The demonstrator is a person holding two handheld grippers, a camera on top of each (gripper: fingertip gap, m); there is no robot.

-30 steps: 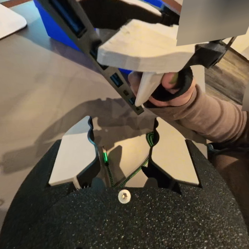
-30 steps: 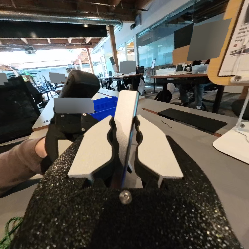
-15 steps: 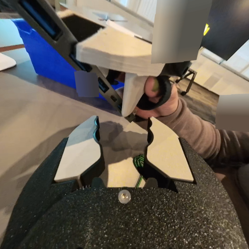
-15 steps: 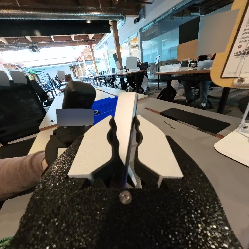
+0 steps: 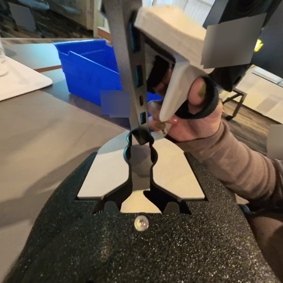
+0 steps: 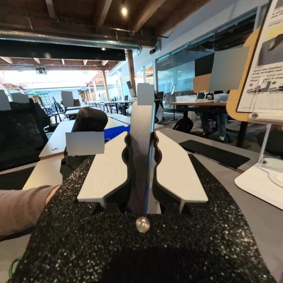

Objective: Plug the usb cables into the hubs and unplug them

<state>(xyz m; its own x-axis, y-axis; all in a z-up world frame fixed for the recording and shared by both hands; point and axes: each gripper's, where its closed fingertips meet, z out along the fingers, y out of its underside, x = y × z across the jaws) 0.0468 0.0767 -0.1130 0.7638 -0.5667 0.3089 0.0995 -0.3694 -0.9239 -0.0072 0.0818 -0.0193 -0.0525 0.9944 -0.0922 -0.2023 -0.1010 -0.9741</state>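
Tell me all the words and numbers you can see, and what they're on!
Printed page in the clear stand: bold words and little pictures, partly blurred. I don't copy out writing.
Hub: no words show on it.
Blue bin: no words show on it.

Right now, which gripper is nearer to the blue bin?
Hard to call, perhaps the right. The right gripper holds the hub up in front of the bin; the left gripper meets the hub's lower end.
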